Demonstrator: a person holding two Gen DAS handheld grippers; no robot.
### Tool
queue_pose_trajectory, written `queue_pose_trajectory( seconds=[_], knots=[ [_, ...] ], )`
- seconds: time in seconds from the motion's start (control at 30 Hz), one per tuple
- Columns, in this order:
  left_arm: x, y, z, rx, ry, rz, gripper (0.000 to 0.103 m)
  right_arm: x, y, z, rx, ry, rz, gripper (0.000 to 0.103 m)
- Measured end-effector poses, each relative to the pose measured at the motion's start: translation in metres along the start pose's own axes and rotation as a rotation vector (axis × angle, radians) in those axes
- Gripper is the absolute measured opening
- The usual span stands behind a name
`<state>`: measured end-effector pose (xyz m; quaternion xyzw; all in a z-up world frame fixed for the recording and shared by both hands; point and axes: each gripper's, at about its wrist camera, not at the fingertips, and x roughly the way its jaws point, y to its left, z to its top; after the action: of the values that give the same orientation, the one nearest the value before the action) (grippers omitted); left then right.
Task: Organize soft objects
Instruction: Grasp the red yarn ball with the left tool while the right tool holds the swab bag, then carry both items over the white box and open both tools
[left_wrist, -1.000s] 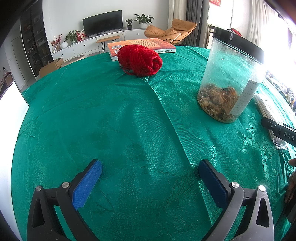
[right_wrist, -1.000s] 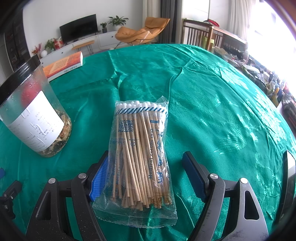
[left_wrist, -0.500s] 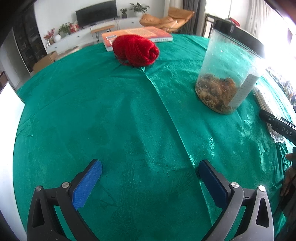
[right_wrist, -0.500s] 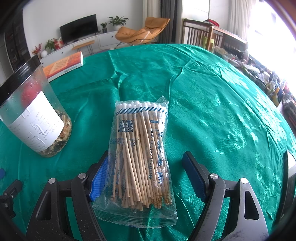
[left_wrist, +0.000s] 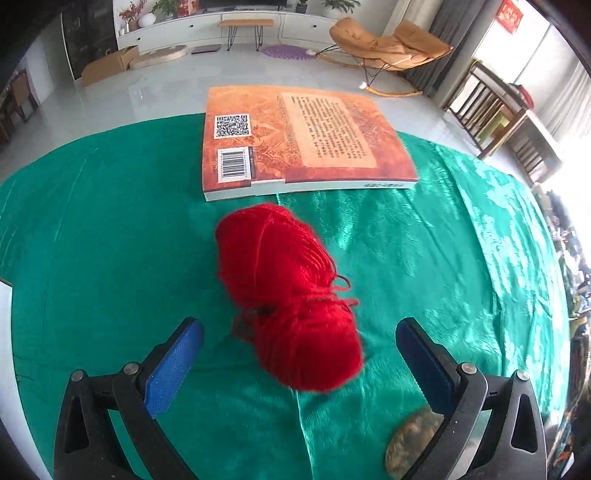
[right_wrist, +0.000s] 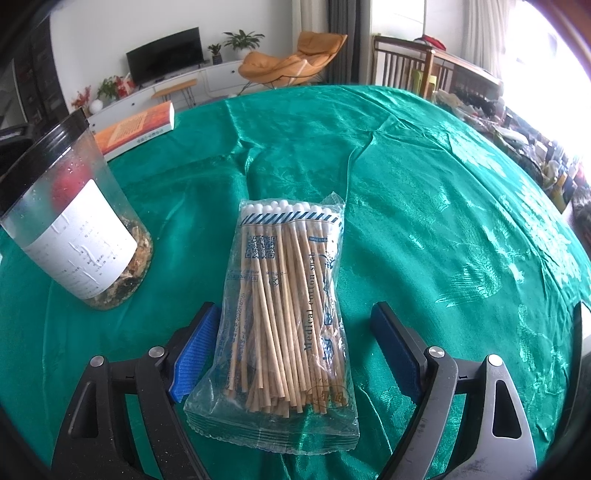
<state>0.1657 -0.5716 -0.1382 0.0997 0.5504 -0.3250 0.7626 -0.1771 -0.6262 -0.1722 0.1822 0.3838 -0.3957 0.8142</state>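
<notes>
A red ball of yarn (left_wrist: 291, 295) lies on the green tablecloth (left_wrist: 92, 258), just in front of an orange book (left_wrist: 303, 136). My left gripper (left_wrist: 299, 328) is open above it, and the near end of the yarn sits between the blue pads without touching them. A clear bag of cotton swabs (right_wrist: 284, 306) lies flat on the cloth between the fingers of my right gripper (right_wrist: 295, 314). Its jaws are opening: the left pad (right_wrist: 195, 350) is at the bag's edge and the right pad (right_wrist: 395, 343) stands clear of it.
A clear plastic jar (right_wrist: 74, 229) with a black lid and dried bits inside stands left of the swab bag; its base (left_wrist: 410, 443) shows by my left gripper's right finger. The book (right_wrist: 136, 127) lies at the table's far edge. Chairs and clutter stand beyond the table.
My left gripper has swept across the table to the yarn, which now lies between its fingers, and the jar has dropped to the frame's lower right. The right gripper stayed put, its jaws slightly wider.
</notes>
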Motion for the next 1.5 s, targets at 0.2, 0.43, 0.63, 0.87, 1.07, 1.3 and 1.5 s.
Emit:
queue_pose_trajectory(
  seconds=[0.2,0.43,0.63,0.87,1.07,1.3,1.5],
  knots=[
    [0.015,0.016,-0.007,-0.022,-0.053,-0.016,0.058,-0.007,-0.043,0.012,0.17,0.096,0.251,0.086],
    [-0.022,0.033,-0.028,0.073,-0.112,-0.058,0.048,-0.006,-0.039,0.022,0.248,0.205,0.36,0.086],
    [-0.101,0.075,-0.058,0.06,-0.165,-0.197,0.048,0.005,0.021,0.034,-0.063,0.177,0.091,0.034],
    [-0.236,0.184,-0.124,0.003,-0.299,-0.252,0.048,-0.096,0.049,0.07,-0.081,-0.024,0.137,0.032],
    [-0.313,0.303,-0.206,-0.096,-0.363,-0.034,0.05,-0.194,0.195,0.07,-0.252,-0.05,0.544,0.032],
    [-0.325,0.388,-0.288,-0.243,-0.368,0.23,0.096,-0.259,0.403,-0.026,-0.527,0.122,0.94,0.036],
    [-0.335,0.395,-0.322,-0.269,-0.409,0.494,0.097,-0.245,0.482,-0.096,-0.65,0.237,0.953,0.077]
  ],
)
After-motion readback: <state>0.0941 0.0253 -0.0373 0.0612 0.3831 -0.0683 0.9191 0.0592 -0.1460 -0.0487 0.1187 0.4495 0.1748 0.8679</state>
